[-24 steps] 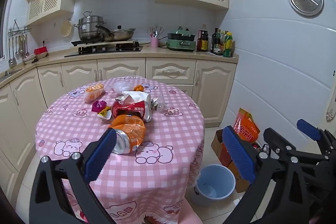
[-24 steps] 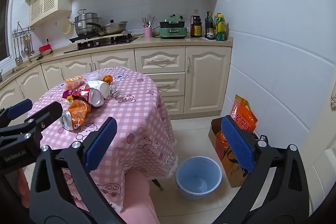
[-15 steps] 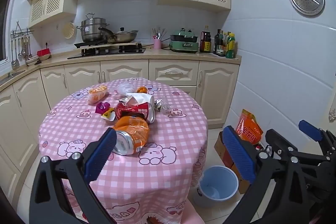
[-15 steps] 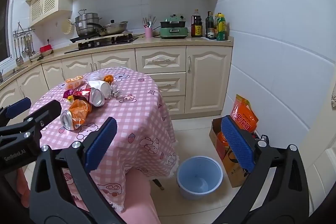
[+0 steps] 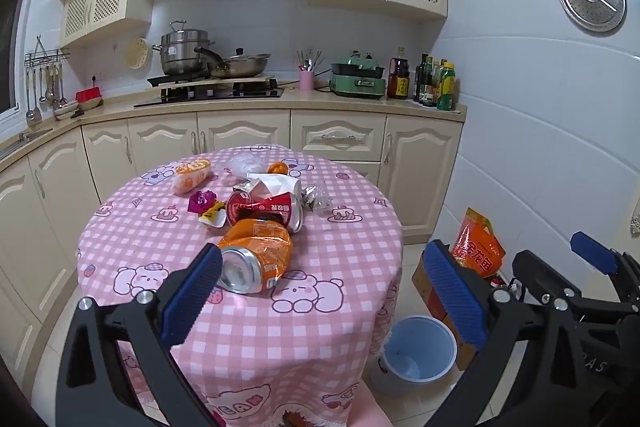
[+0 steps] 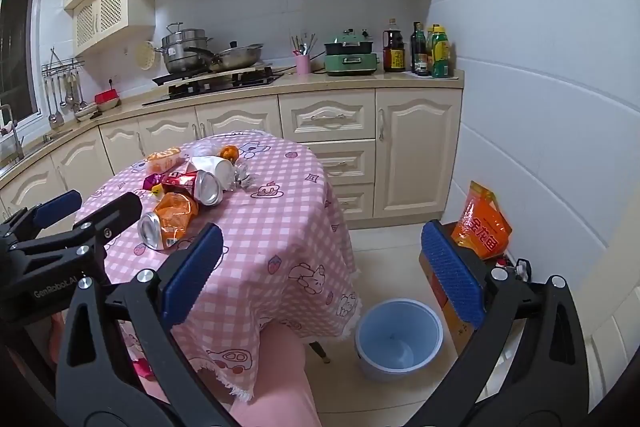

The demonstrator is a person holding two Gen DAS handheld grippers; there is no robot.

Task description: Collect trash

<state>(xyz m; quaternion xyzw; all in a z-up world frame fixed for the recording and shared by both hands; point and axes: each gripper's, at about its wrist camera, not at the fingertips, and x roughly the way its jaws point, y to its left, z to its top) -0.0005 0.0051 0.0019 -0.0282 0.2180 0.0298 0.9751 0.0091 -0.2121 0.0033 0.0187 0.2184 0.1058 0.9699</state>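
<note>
Trash: we see a crushed orange drink can (image 5: 256,259), a crushed red drink can (image 5: 266,209) and a white paper cup (image 5: 280,183) lying in a heap on the round surface under a pink checked cloth (image 5: 328,291).
Small scraps: purple and yellow wrappers (image 5: 206,207) beside the red can; we cannot read them.
Bin: a light blue plastic bucket (image 6: 398,337) stands on the floor by the surface, partly cut off by the cloth in the left wrist view.
Left hand-held gripper (image 5: 326,293): spread wide, nothing between its pads, short of the orange can.
Right hand-held gripper (image 6: 322,273): spread wide, holding nothing, aimed between surface and bucket.
Hidden: the orange bag (image 6: 482,227) covers its cardboard box.
</note>
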